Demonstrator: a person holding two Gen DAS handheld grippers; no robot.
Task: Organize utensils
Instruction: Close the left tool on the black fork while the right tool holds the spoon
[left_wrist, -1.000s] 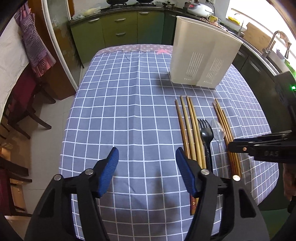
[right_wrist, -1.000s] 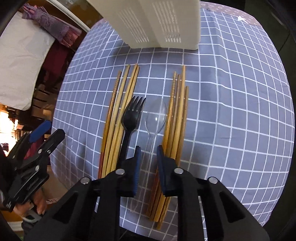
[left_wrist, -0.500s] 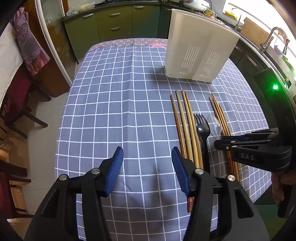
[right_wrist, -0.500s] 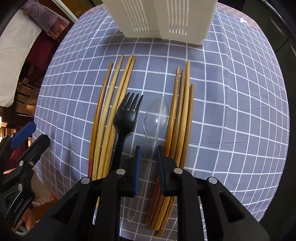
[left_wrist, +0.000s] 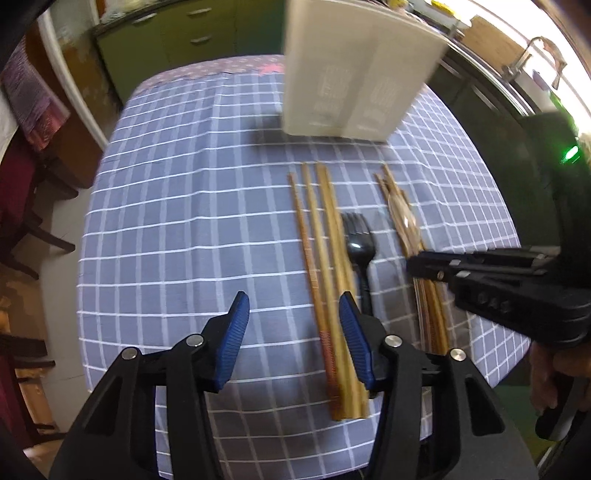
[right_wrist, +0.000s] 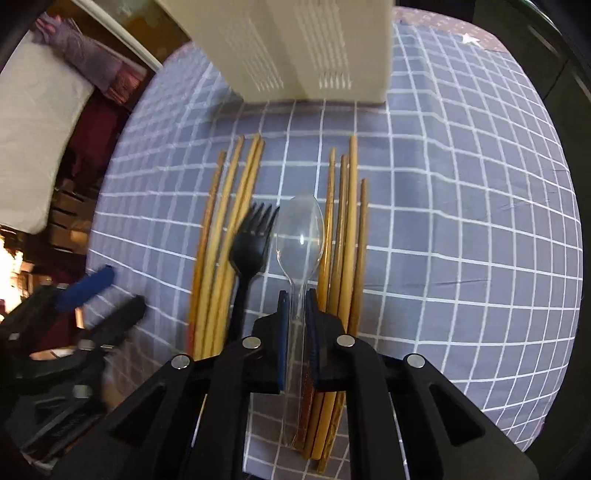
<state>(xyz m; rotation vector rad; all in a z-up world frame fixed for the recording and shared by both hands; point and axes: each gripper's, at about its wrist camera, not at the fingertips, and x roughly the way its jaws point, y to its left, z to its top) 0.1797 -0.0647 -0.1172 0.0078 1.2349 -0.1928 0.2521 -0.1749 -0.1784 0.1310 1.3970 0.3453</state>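
My right tongs (right_wrist: 297, 314) are pinched on the handle of the clear spoon (right_wrist: 300, 232), its bowl sticking out ahead between the black fork (right_wrist: 251, 240) and the right bundle of chopsticks (right_wrist: 345, 236) on the checked cloth (right_wrist: 461, 221). My left tongs (left_wrist: 293, 325) are closing with nothing but cloth between the pads, their right pad just beside the left bundle of chopsticks (left_wrist: 321, 258). The white holder (left_wrist: 354, 74) stands upright beyond the utensils.

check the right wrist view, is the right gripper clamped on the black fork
No, the right gripper is shut on the clear plastic spoon, while the black fork lies untouched just to its left.
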